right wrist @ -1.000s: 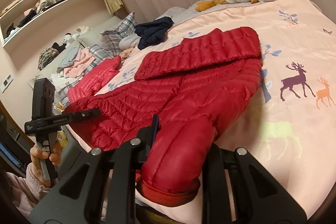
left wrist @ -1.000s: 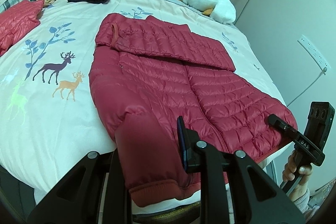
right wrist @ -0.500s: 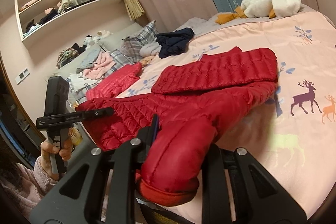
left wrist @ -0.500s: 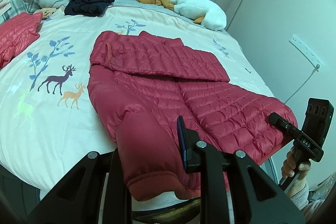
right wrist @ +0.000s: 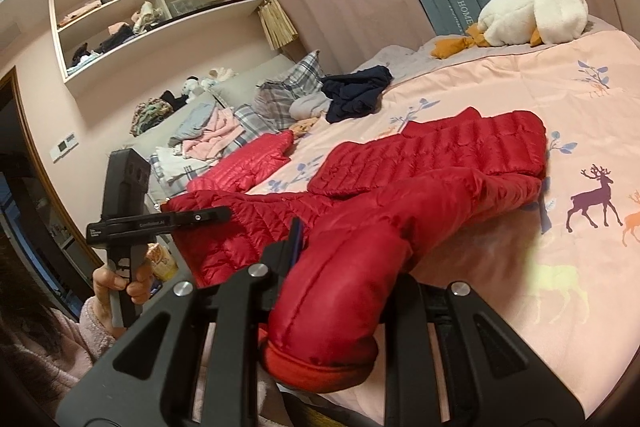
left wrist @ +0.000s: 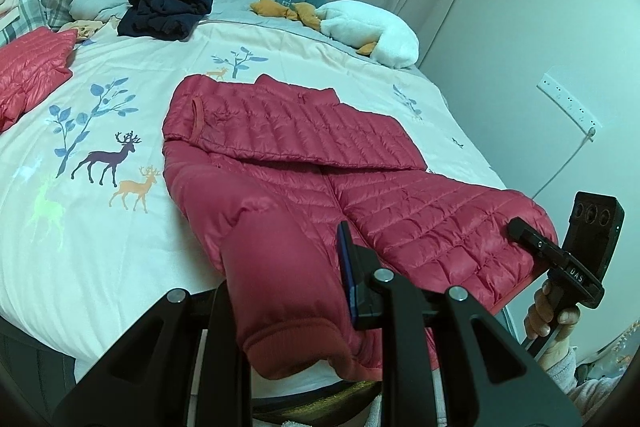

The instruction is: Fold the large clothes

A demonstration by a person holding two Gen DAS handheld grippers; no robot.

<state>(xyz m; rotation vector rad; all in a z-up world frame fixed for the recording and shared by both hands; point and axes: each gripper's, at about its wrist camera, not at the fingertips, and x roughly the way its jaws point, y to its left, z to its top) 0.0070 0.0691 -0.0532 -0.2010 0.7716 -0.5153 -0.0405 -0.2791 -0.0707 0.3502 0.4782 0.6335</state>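
Red quilted down jacket (left wrist: 304,163) lies flat on the bed (left wrist: 100,247) ahead of our fingers, left gripper (left wrist: 288,291) and right gripper (right wrist: 340,291) each clamped nearly closed on a sleeve cuff — light, puffy, slippery shell, so we'd grip the ribbed cuffs.

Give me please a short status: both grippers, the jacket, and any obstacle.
Left gripper shut on a jacket sleeve. Right gripper shut on the other sleeve. Red jacket flat on bed, top part folded down. Nothing in the way.
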